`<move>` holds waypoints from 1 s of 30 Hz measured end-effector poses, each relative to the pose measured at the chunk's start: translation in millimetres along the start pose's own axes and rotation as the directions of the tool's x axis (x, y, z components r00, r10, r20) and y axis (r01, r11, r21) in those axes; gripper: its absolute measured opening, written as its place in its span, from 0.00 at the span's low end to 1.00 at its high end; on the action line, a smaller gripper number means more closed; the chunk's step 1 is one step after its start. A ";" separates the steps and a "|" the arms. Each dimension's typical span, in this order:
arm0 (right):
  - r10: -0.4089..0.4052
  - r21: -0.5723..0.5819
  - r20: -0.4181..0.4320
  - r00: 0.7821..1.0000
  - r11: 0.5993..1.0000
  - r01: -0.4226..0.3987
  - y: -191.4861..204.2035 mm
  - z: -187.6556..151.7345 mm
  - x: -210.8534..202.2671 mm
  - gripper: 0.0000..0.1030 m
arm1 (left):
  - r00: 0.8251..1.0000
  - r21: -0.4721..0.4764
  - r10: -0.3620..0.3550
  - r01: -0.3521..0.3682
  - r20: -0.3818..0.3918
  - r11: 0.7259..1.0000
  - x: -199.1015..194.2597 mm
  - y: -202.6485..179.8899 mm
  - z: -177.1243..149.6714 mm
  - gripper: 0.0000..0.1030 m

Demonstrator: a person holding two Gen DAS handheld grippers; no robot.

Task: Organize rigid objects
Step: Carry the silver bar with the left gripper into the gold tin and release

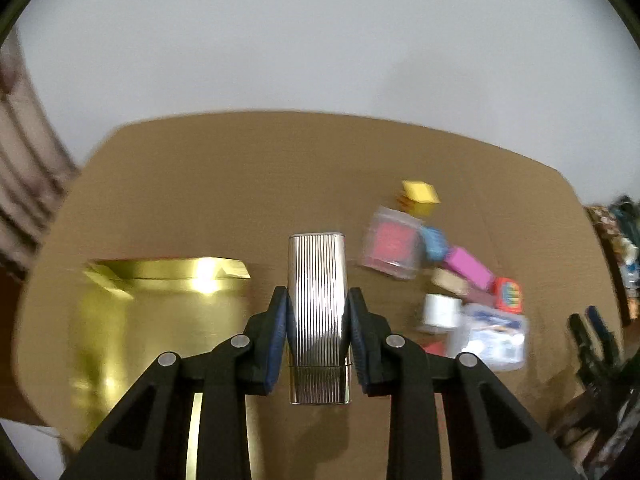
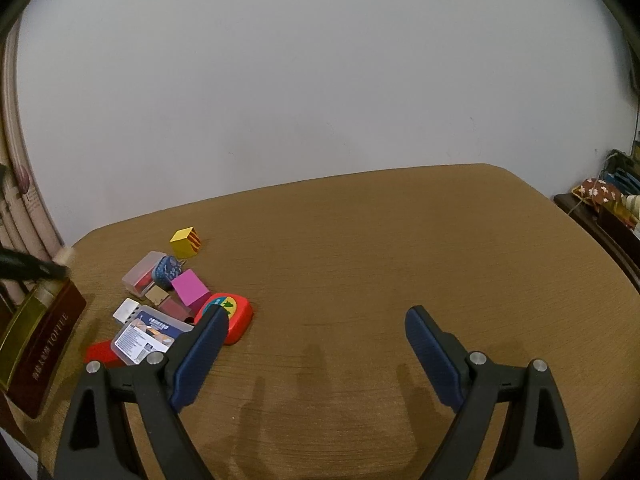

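Note:
My left gripper (image 1: 318, 300) is shut on a ribbed silver metal case (image 1: 318, 312) and holds it above the table, beside an open gold-lined box (image 1: 160, 320) at the lower left. The box also shows in the right wrist view (image 2: 44, 340), dark red outside with "TOFFEE" lettering. A pile of small objects lies on the table: a yellow cube (image 2: 185, 242), a pink block (image 2: 191, 289), a red-orange tape measure (image 2: 232, 316), a clear labelled case (image 2: 148, 336). My right gripper (image 2: 316, 322) is open and empty, low over the table to the right of the pile.
The brown table (image 2: 400, 260) stands against a white wall. A dark side cabinet with clutter (image 2: 604, 200) stands at the right. The left gripper's tip (image 2: 28, 266) shows at the far left of the right wrist view.

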State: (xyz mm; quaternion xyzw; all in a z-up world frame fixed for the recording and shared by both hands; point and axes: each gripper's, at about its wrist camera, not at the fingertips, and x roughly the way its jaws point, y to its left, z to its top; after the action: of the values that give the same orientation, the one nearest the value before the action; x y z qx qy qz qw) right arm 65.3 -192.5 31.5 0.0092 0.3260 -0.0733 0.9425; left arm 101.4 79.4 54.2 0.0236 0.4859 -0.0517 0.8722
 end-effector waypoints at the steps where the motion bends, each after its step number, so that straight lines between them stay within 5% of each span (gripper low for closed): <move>1: -0.006 -0.003 -0.001 1.000 1.000 0.006 2.2 0.0 1.3 0.90 | 0.999 -0.001 0.052 -0.052 -0.003 0.999 -4.8 15.4 1.8 0.25; 7: -0.029 -0.006 -0.002 1.000 1.000 0.029 9.2 0.7 10.1 0.90 | 0.970 -0.017 0.203 -0.207 -0.131 0.978 20.5 123.5 -26.1 0.25; 12: -0.052 -0.018 -0.017 0.999 0.999 0.051 19.7 0.3 21.2 0.90 | 0.958 -0.010 0.233 -0.238 -0.169 0.971 37.1 159.9 -34.2 0.25; 22: -0.071 -0.030 -0.032 0.997 0.997 0.070 24.3 -0.3 29.8 0.90 | 0.934 0.007 0.314 -0.318 -0.172 0.948 67.0 173.4 -45.9 0.27; 25: -0.074 -0.030 -0.033 0.997 0.997 0.073 23.6 -0.9 29.0 0.90 | 0.927 0.026 0.338 -0.339 -0.162 0.941 62.1 170.3 -49.6 0.34; 28: -0.072 -0.029 -0.037 0.997 0.997 0.071 27.2 -1.6 33.7 0.90 | 0.938 0.018 0.325 -0.325 -0.121 0.946 43.1 164.5 -54.9 0.41; 30: -0.057 -0.028 -0.037 0.998 0.998 0.056 21.0 -3.3 29.1 0.90 | 0.948 -0.010 0.307 -0.309 -0.083 0.951 22.7 156.4 -57.2 0.55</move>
State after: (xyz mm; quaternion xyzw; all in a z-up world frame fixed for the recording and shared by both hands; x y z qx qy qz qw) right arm 88.9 -175.3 10.3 -0.0116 0.3449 -0.0952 0.9337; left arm 82.6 238.5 3.3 0.0912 0.5113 0.0917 0.8496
